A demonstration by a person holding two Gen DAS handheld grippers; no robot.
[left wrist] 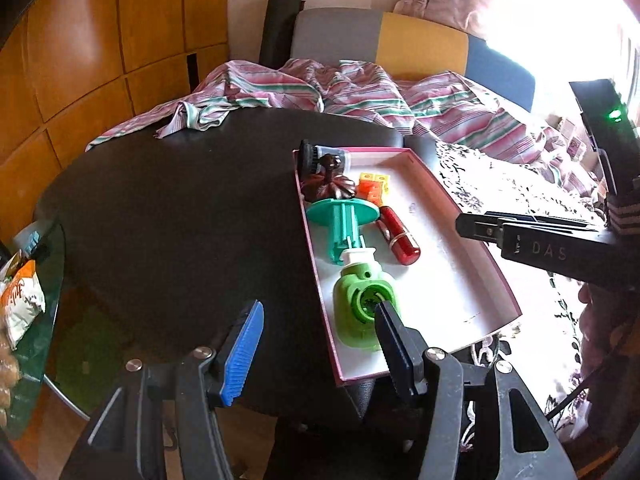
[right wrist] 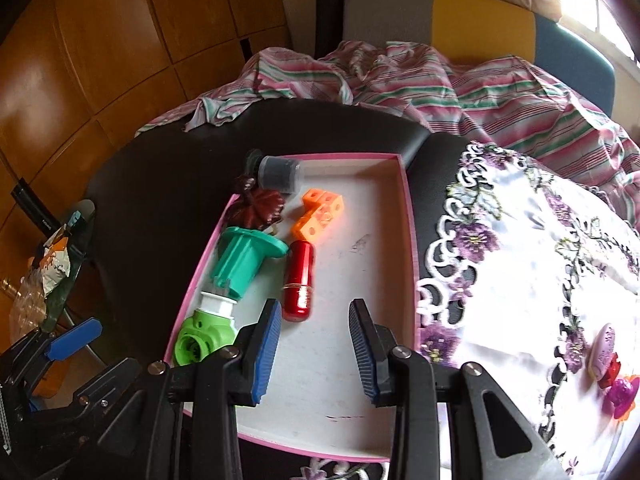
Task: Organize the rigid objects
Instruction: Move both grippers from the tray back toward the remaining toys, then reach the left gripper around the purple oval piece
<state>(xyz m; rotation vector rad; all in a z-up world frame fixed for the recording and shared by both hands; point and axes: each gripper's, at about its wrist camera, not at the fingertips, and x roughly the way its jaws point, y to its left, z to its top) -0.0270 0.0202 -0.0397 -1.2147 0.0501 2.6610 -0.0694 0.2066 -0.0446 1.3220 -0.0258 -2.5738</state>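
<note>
**Pink tray, part-filled; both hand-held grippers released above it**

Item 1. Tray [right wrist: 408,240], shallow, pink-walled, white floor. It lies on the black table [left wrist: 180,220], its right edge against an embroidered floral cloth [right wrist: 520,288]. The contents are lined up along the left wall, which I judge is to keep the right half free for more pieces.

Item 2. Contents, far end to near: a dark capped cylinder [right wrist: 279,174] resting on the far rim; a brown flower-shaped piece [right wrist: 260,208]; orange linking cubes [right wrist: 320,216]; a teal flanged spool [right wrist: 244,260]; a red metallic capsule [right wrist: 298,280]; a green and white round-faced device [right wrist: 204,336]. All lie on their sides, close together, several touching.

Item 3. My left hand-held gripper [left wrist: 316,344], jaws parted and empty, hovers over the tray's near left corner, one pad above the green device.

Item 4. My right hand-held gripper [right wrist: 314,352], jaws parted less widely, nothing between them, hangs over the bare white floor.

Item 5. Outstanding: small pink and purple toys [right wrist: 612,376] on the cloth, well apart from the tray. I judge these are next to collect.

Item 6. Room: striped pink-and-green fabric [left wrist: 360,92] heaped along the table's far edge, a grey, yellow and blue chair back [left wrist: 400,40] behind it, wooden wall panels [left wrist: 100,40] to the left, a bright window on the right, snack packets [left wrist: 20,300] on a glass side table.
</note>
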